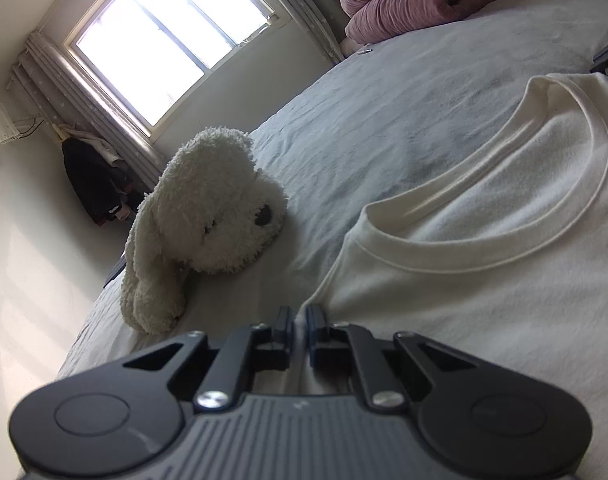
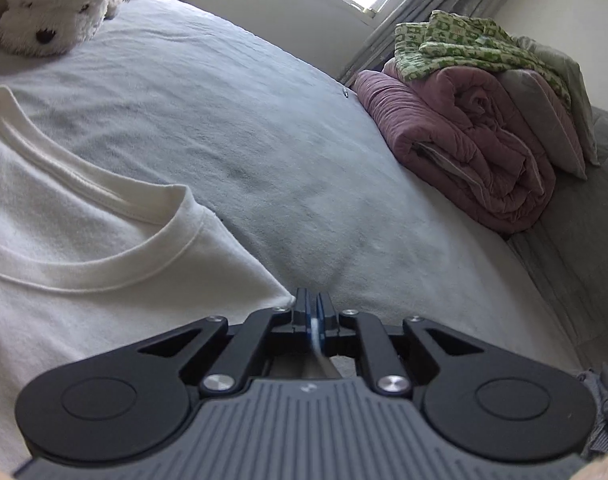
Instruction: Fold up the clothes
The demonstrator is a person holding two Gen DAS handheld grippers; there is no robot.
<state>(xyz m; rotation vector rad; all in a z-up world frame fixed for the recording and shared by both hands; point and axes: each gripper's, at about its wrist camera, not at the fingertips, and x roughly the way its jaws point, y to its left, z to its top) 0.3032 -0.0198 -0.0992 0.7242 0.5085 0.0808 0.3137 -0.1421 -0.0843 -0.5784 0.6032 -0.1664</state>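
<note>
No writing readable; both grippers' jaws pinch the cream T-shirt [image 1: 484, 280] shoulders on the bed [image 2: 284, 160]

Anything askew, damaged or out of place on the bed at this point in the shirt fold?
Nothing looks damaged or spilled. The white T-shirt lies flat, collar open, each shoulder corner pinched by the left gripper and right gripper. The only stray item is a plush dog slumped on the bed, clear of the shirt.

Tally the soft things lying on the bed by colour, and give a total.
White: 2, the T-shirt and the plush dog
Mauve: 1, the rolled quilt
Green-patterned: 1, the folded cloth on top of the quilt
Total: 4
</note>
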